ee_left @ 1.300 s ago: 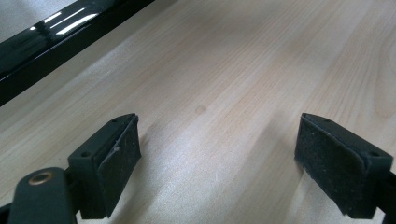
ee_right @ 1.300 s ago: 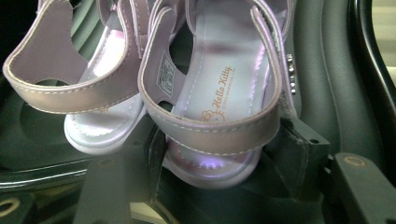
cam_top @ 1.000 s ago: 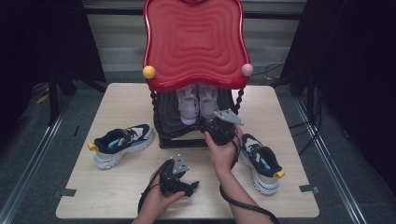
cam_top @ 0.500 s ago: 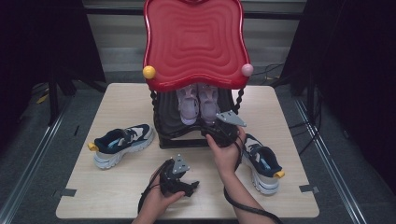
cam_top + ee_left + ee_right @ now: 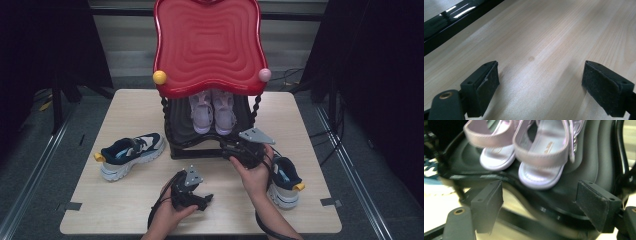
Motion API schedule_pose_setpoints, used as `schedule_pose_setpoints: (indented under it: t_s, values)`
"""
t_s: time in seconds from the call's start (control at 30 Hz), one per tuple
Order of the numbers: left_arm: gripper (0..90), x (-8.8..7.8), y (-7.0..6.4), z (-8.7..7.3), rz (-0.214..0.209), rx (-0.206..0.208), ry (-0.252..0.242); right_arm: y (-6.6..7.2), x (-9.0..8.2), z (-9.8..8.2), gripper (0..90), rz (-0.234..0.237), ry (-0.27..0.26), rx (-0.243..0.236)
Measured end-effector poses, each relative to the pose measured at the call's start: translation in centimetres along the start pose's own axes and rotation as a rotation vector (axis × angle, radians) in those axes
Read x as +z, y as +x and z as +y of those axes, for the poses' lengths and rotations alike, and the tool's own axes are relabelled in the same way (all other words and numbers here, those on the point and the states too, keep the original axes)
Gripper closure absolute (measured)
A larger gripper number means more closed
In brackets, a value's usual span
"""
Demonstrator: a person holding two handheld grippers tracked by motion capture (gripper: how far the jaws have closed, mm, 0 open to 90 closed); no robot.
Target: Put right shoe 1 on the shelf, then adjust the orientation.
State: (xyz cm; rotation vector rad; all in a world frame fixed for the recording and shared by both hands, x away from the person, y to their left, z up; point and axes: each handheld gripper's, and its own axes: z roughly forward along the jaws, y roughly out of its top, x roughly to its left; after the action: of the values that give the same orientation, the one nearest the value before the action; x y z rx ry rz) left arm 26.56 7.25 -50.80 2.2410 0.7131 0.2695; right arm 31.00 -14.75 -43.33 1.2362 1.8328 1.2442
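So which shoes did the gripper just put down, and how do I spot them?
Find the red-topped rack at the table's far edge. On its black lower shelf stand the lilac sandals, before the right gripper, whose jaws have just been opening, empty. The sneakers lie on the tabletop.

The right gripper (image 5: 231,150) has drawn back from the sandals (image 5: 212,113), jaws opening

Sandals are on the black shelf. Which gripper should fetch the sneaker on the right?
Right. The right gripper, jaws just opened and empty, sits beside that sneaker, by the shelf. The left gripper rests open at the table's near edge.
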Motion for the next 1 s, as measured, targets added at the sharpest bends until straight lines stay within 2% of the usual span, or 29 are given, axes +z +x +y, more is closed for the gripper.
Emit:
schedule_pose_setpoints:
  t_s: [0.4, 0.87, 1.0]
  values:
    - [13.5, 0.0, 0.0, 0.0, 0.000, 0.006, 0.004, -0.3, -1.7, -2.0, 18.7, 0.096, 0.068, -0.035]
    - [13.6, 0.0, 0.0, 0.0, 0.000, -0.001, -0.001, -0.5, -2.4, -5.3, 16.7, 0.164, 0.190, -0.078]
    - [13.6, 0.0, 0.0, 0.0, 0.000, 0.001, 0.000, -0.4, -2.3, -6.2, 16.4, 0.183, 0.218, -0.073]
